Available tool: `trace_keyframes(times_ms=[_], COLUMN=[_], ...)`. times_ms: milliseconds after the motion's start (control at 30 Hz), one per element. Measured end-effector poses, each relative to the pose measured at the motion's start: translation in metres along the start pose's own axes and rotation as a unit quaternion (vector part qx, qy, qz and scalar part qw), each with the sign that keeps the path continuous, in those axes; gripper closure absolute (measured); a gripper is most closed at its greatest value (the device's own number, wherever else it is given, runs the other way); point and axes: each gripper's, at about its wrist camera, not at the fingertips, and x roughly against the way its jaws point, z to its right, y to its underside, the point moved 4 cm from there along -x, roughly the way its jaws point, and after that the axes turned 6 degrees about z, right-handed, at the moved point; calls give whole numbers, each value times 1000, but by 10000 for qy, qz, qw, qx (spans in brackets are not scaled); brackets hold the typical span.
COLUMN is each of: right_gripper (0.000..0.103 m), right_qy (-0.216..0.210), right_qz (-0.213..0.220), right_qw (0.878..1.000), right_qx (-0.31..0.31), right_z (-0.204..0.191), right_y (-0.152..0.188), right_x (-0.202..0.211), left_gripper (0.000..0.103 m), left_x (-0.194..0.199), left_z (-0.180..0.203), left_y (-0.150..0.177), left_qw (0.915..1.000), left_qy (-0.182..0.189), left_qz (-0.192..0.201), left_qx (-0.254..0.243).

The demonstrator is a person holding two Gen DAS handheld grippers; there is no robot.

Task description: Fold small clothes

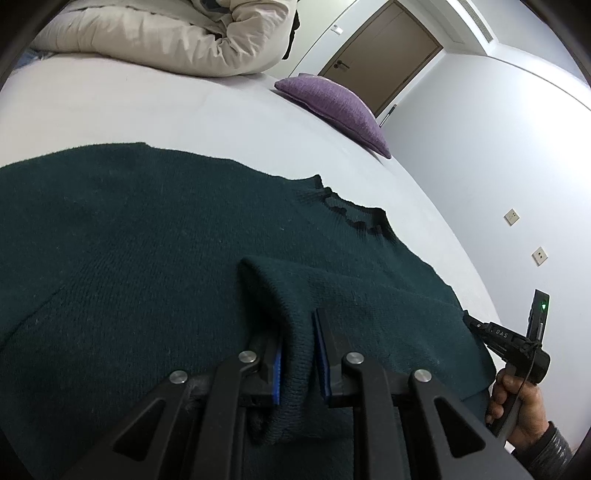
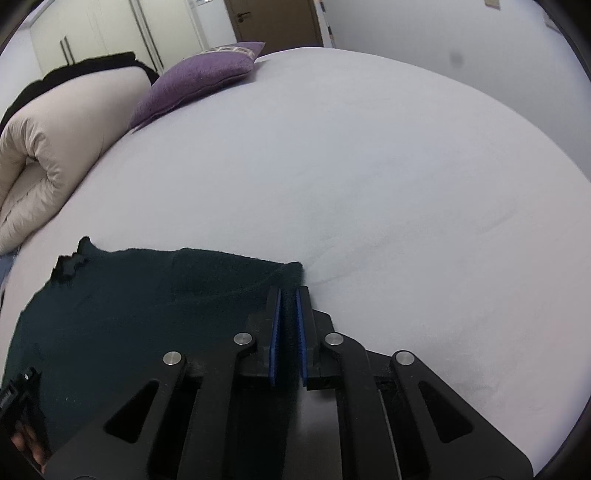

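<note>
left gripper [image 1: 297, 354] pinches sweater [image 1: 129, 240] | right gripper [image 2: 289, 332] clamps its edge | pale bed [image 2: 369, 166]

Left gripper [image 1: 298, 339] is clamping a raised fold of the dark green sweater [image 1: 129, 251], knit bunched between its blue pads [image 1: 277, 373]. The sweater is lying spread across the pale bed [image 1: 147, 110], its ribbed collar [image 1: 347, 212] pointing toward one o'clock. At four o'clock, a hand [image 1: 517, 402] is holding the right gripper [image 1: 472, 323] at the sweater's edge. A purple cushion [image 1: 336, 107] is resting at one o'clock; a beige duvet [image 1: 166, 33] is lying bundled at eleven o'clock.
</note>
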Motion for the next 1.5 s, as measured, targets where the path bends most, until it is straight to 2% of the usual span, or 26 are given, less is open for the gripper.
trace_keyframes(times_ms=[33, 100, 133, 167, 200, 233, 267, 300, 333, 400, 467, 600, 700, 767, 867, 933, 1000, 1100, 1167, 1200, 1233, 1300, 1333, 1400, 1433, 1500], right_gripper=[90, 85, 84, 76, 69, 50, 30, 20, 3, 0, 0, 0, 0, 0, 1, 4, 7, 8, 8, 8, 8, 9, 8, 9, 9, 8], right_qy=[31, 65, 38, 19, 37, 50, 30, 17, 46, -64, -445, -996, -1361, -1676, -2012, -2154, -2161, -2075, -2060, -2065, -2065, -2045, -2041, -2018, -2015, -2015], right_qz=[-2, 193, 408, 682, 914, 1185, 1510, 1753, 2026, 2224, 2014, 1648, 1313, 987, 600, 385, 268, 282, 258, 242, 231, 226, 221, 203, 182, 155], right_qw=[10000, 9997, 9991, 9977, 9958, 9928, 9881, 9836, 9778, 9727, 9759, 9798, 9802, 9794, 9774, 9757, 9760, 9775, 9772, 9768, 9763, 9760, 9755, 9747, 9742, 9726], right_qx=[-11, -127, -119, -41, 50, 161, 304, 421, 532, 652, 714, 541, 586, 549, 249, 64, -76, -268, -454, -523, -600, -717, -785, -944, -1006, -1151], right_z=[-1, -3, -8, -14, -20, -28, -38, -52, -64, -89, -113, -153, -189, -213, -236, -249, -250, -238, -224, -215, -204, -190, -181, -166, -160, -146], right_y=[-1, -2, -3, -4, -3, -2, 1, 3, 9, 21, 33, 57, 81, 99, 122, 137, 148, 153, 155, 154, 153, 154, 151, 154, 154, 158], right_x=[8, 35, 52, 73, 92, 112, 134, 154, 175, 197, 208, 218, 222, 223, 224, 220, 218, 219, 220, 220, 222, 219, 217, 215, 214, 210], left_gripper=[83, 68, 48, 29, 23, 17, 17, 17, 17, 17, 17, 18, 18, 18, 18, 18, 23, 55, 91, 93, 93, 94, 94, 95, 95, 95], left_x=[1, 7, 18, 30, 42, 62, 78, 101, 119, 162, 200, 281, 328, 343, 346, 340, 334, 327, 324, 320, 320, 322, 320, 313, 305, 285], left_z=[0, 4, 5, 5, 2, -2, -7, -16, -25, -54, -88, -170, -222, -243, -273, -286, -298, -325, -339, -344, -344, -327, -310, -281, -257, -215], left_y=[-3, -10, -16, -22, -28, -36, -42, -48, -50, -49, -42, -7, 23, 35, 45, 41, 32, 23, 22, 21, 17, 4, -8, -27, -41, -61], left_qw=[9999, 9999, 9999, 9995, 9989, 9979, 9971, 9958, 9947, 9909, 9847, 9548, 9250, 9093, 8826, 8757, 8714, 8502, 8425, 8383, 8397, 8559, 8699, 8916, 9066, 9306], left_qy=[50, -1, -161, -296, -383, -426, -393, -363, -410, -541, -649, -905, -1161, -1271, -1121, -1022, -1010, -1031, -1029, -989, -1052, -1238, -1278, -1365, -1395, -1454], left_qz=[-72, -140, -32, 134, 279, 474, 616, 801, 897, 1113, 1296, 1814, 2113, 2273, 2429, 2543, 2601, 2652, 2551, 2499, 2473, 2481, 2476, 2408, 2336, 2152], left_qx=[62, 34, -38, -22, 45, 152, 203, 257, 302, 539, 971, 2173, 2935, 3245, 3866, 3976, 4034, 4429, 4632, 4743, 4719, 4365, 4071, 3583, 3224, 2579])
